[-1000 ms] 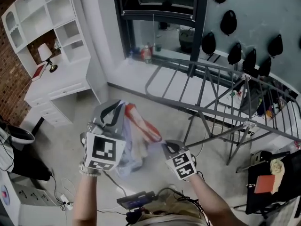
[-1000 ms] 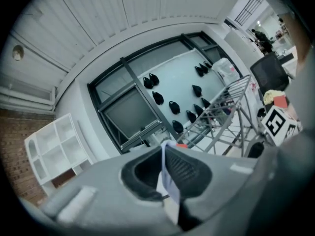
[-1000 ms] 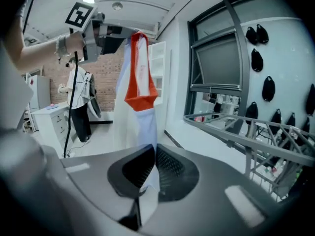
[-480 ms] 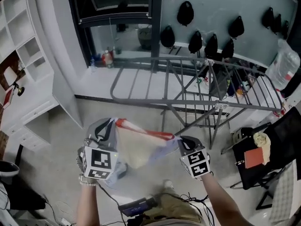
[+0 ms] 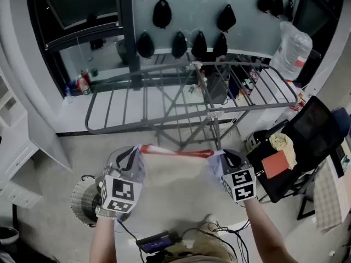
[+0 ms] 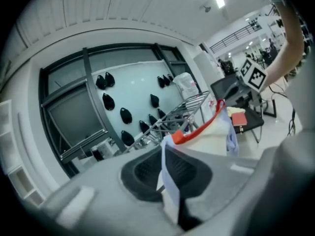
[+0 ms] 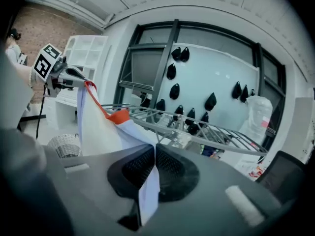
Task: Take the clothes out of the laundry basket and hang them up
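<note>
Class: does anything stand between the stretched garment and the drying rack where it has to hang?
Nothing visible does. The garment is pinched taut between the left gripper and the right gripper, and only bare floor lies between it and the drying rack straight ahead. Its near bars look bare.

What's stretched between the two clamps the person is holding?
A pale garment with red-orange trim spans from the left gripper to the right gripper, each shut on an end. The head view shows it.

Pale wall (image 5: 192, 4) dotted with black shapes (image 5: 162, 12) — dark-framed window (image 5: 77, 4), grey floor (image 5: 88, 158), black chair (image 5: 307, 130)
</note>
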Tool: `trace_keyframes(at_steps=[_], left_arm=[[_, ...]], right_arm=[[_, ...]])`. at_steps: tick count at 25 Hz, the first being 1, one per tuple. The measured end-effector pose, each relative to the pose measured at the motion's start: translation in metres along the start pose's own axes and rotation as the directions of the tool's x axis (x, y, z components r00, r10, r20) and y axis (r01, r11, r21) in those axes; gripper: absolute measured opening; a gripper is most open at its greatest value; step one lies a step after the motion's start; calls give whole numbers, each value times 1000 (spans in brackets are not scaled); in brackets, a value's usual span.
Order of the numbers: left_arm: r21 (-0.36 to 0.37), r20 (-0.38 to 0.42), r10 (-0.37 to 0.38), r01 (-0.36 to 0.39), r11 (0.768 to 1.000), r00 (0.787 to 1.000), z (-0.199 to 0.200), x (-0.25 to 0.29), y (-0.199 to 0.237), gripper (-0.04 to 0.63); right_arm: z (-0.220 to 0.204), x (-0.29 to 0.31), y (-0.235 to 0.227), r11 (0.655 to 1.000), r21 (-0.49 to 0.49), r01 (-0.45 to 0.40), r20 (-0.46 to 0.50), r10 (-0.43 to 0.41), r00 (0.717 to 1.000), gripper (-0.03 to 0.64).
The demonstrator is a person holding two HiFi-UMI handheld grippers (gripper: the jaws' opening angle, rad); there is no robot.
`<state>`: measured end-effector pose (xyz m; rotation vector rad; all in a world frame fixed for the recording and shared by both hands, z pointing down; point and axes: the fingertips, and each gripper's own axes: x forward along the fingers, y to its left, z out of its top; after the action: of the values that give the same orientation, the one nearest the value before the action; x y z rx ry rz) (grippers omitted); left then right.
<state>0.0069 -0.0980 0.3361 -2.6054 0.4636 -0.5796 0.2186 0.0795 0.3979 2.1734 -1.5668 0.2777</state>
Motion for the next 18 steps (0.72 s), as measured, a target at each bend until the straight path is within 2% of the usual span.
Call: trace_keyframes(at_steps=[6,10,18], left_arm=[[45,49,-95,93,995,994,69,77,-71,8],[41,70,-141,138,990,988,114,130,-119,8],[40,82,-158,155,987,984,180,215,-196,8]], right_arm=[[-31,-38,-114,993,16,119,-14,-119,993,8],[-52,-58,-192,985,30,169,-18,-169,985,8],[-84,-82,-313,977,26,213,9,-213,977,8]])
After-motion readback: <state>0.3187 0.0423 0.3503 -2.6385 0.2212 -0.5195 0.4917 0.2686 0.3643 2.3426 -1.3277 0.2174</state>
